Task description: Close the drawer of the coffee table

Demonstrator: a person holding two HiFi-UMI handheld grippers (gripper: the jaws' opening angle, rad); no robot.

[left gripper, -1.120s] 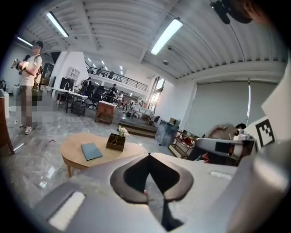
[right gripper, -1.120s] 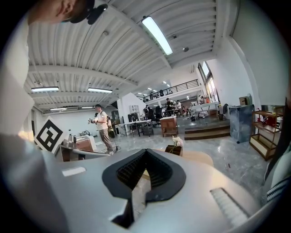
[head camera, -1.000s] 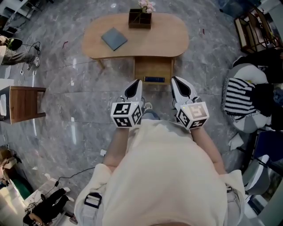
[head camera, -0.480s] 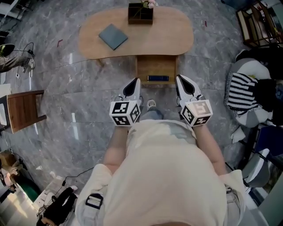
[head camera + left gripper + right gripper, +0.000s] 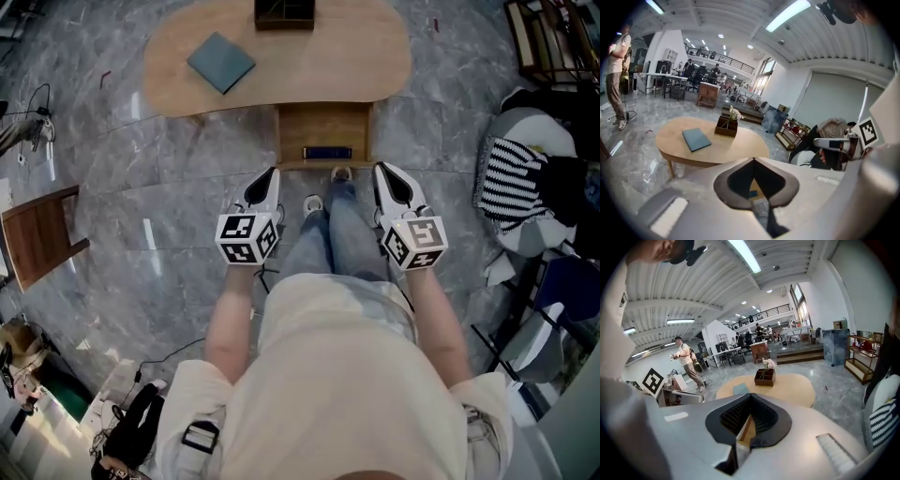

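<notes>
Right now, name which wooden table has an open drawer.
The light oval coffee table ahead, drawer pulled out; the darker small table at left shows none.

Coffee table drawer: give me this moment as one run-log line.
drawer: open | left gripper: jaws shut, empty | right gripper: jaws shut, empty | contact with drawer: none seen

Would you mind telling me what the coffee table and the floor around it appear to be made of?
Coffee table: likely wood or wood veneer, matte; even light-tan colour. Floor: polished stone, probably marble or marble-look tile; grey veining and glossy reflections.
</notes>
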